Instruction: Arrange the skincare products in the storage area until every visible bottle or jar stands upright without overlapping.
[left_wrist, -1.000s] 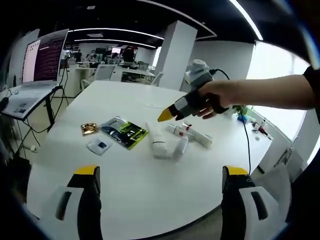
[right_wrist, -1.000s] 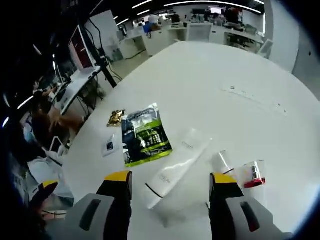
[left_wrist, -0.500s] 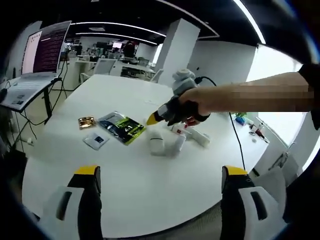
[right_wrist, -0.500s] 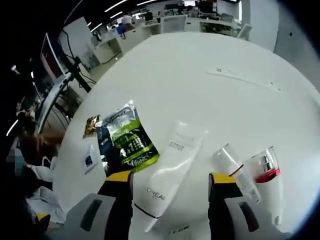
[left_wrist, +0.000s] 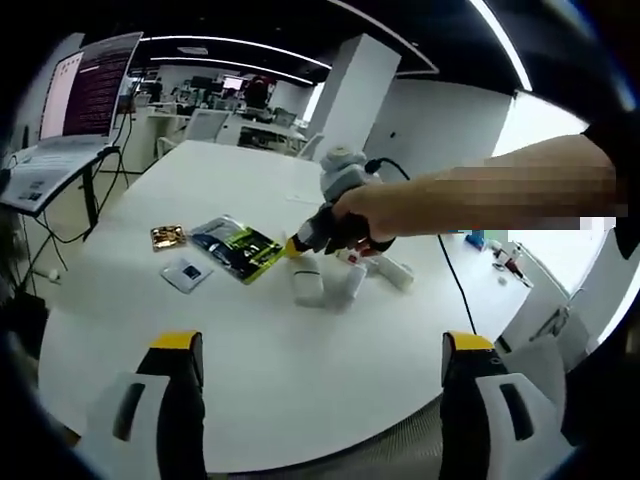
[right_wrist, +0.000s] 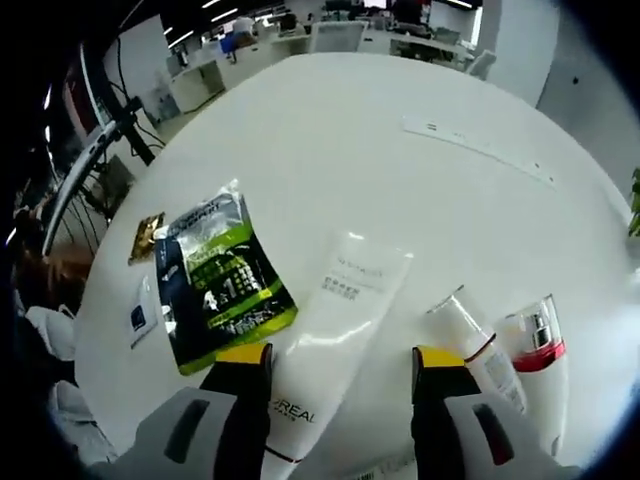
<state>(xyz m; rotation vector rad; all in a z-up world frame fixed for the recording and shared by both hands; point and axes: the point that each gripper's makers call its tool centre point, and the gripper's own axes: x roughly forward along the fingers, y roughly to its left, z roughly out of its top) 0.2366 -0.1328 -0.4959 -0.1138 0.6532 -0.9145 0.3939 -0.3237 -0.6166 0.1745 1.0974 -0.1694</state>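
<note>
A white L'Oreal tube (right_wrist: 335, 315) lies flat on the white table (right_wrist: 340, 130). My right gripper (right_wrist: 340, 356) is open just over it, one jaw on each side of its lower part. Right of the tube lie a small white bottle with a clear cap (right_wrist: 468, 338) and a red-banded pump bottle (right_wrist: 537, 350). In the left gripper view a hand holds the right gripper (left_wrist: 293, 247) low over the lying white tubes (left_wrist: 308, 285). My left gripper (left_wrist: 322, 345) hangs open, well short of them, above the table's near side.
A green sachet (right_wrist: 222, 275), a gold sachet (right_wrist: 148, 237) and a small white sachet (right_wrist: 140, 315) lie left of the tube. A thin strip (right_wrist: 480, 150) lies farther back on the table. A laptop on a stand (left_wrist: 70, 110) is beyond the table's left edge.
The right gripper has come down and closer, so its jaws now flank the white tube. The left gripper has stayed open and back.
</note>
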